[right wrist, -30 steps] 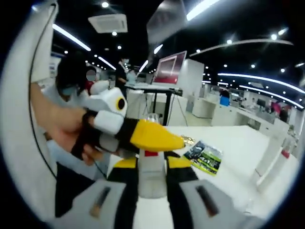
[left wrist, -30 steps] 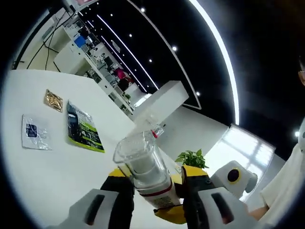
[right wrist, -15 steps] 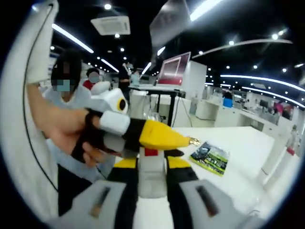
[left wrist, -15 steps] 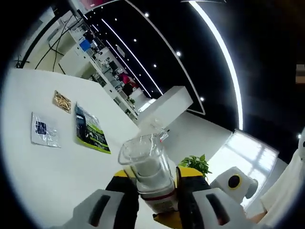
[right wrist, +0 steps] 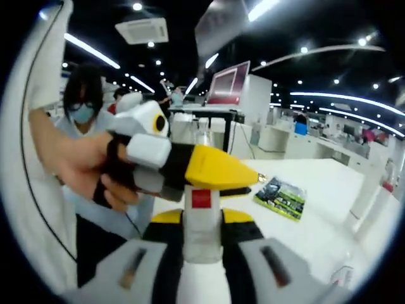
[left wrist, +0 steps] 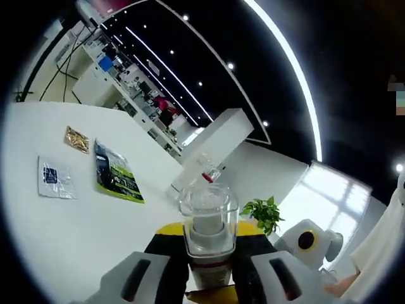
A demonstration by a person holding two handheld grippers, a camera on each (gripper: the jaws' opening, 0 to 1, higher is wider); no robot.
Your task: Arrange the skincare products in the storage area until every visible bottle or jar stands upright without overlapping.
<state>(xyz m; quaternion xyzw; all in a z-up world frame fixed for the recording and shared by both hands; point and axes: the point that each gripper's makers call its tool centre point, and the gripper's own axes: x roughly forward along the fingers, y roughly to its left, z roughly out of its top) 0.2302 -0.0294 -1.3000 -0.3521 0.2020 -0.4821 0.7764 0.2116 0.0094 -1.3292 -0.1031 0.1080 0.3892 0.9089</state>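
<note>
Left gripper (left wrist: 209,278) is clamped on a white bottle (left wrist: 207,234) with a clear cap, lifted above the white table (left wrist: 76,234); left of it a clear sachet (left wrist: 55,178), a gold packet (left wrist: 76,139) and a green-black pouch (left wrist: 116,172) lie flat and apart. In the right gripper view, a hand (right wrist: 95,168) holds the left gripper (right wrist: 250,180) across frame. Right gripper (right wrist: 201,237) is closed on the same bottle's (right wrist: 201,221) white body with red square, pouch (right wrist: 281,197) far right.

table (left wrist: 76,234): bare near side | obstacles: green packet (left wrist: 116,172), clear sachet (left wrist: 54,178), gold packet (left wrist: 77,139) lying flat, far left
</note>
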